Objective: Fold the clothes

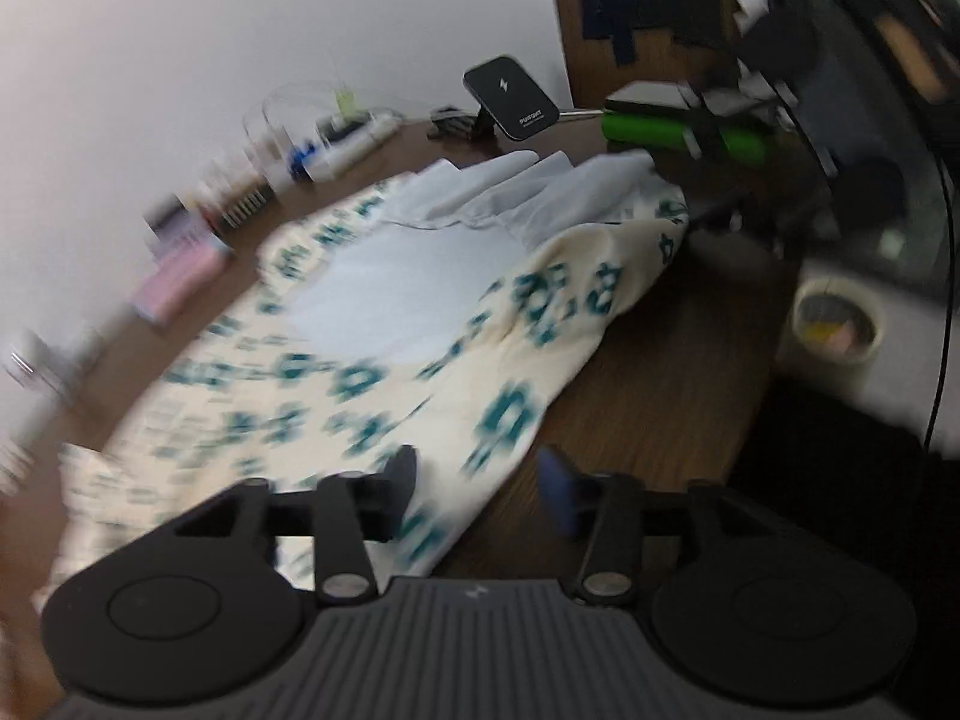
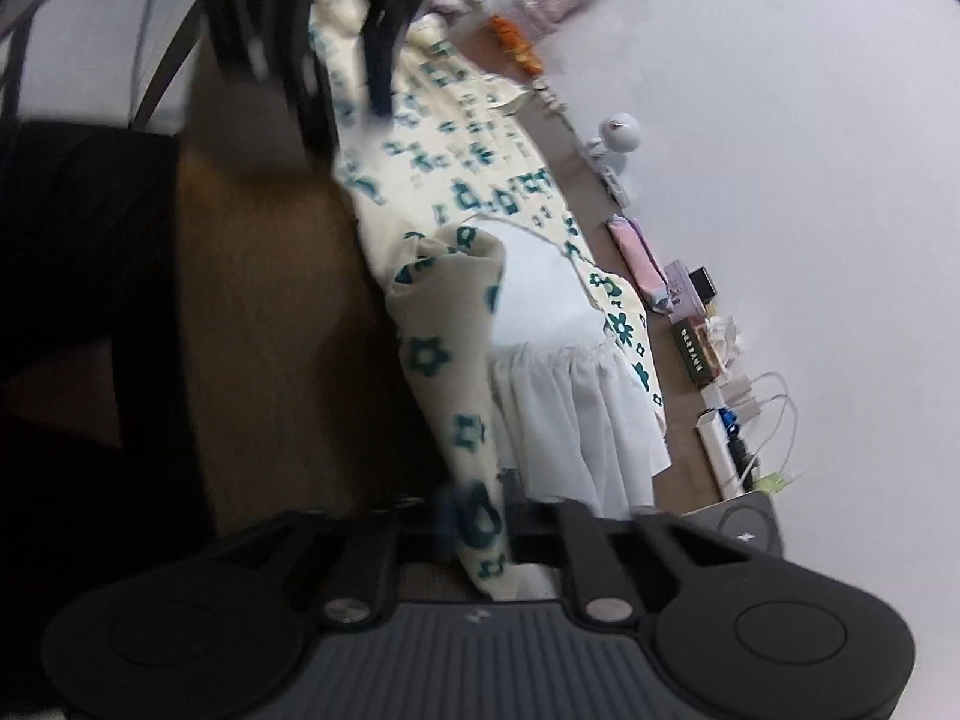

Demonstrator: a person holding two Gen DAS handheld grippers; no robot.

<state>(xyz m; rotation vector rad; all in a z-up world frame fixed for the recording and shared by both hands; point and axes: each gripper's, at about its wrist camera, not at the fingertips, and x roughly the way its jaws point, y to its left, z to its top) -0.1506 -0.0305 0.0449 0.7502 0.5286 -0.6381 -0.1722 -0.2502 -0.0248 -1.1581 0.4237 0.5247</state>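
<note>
A cream garment with teal flowers lies spread on the brown wooden table, its white lining showing in the middle. My left gripper is open, its fingers astride the garment's near edge. In the right wrist view the same garment stretches away from me with the white lining. My right gripper is shut on a fold of the flowered cloth and holds it lifted. The left gripper shows blurred at the garment's far end.
Along the wall stand small boxes and a pink pack, a power strip with cables, a black wireless charger and a green cylinder. A tape roll sits at the right. A chair stands behind.
</note>
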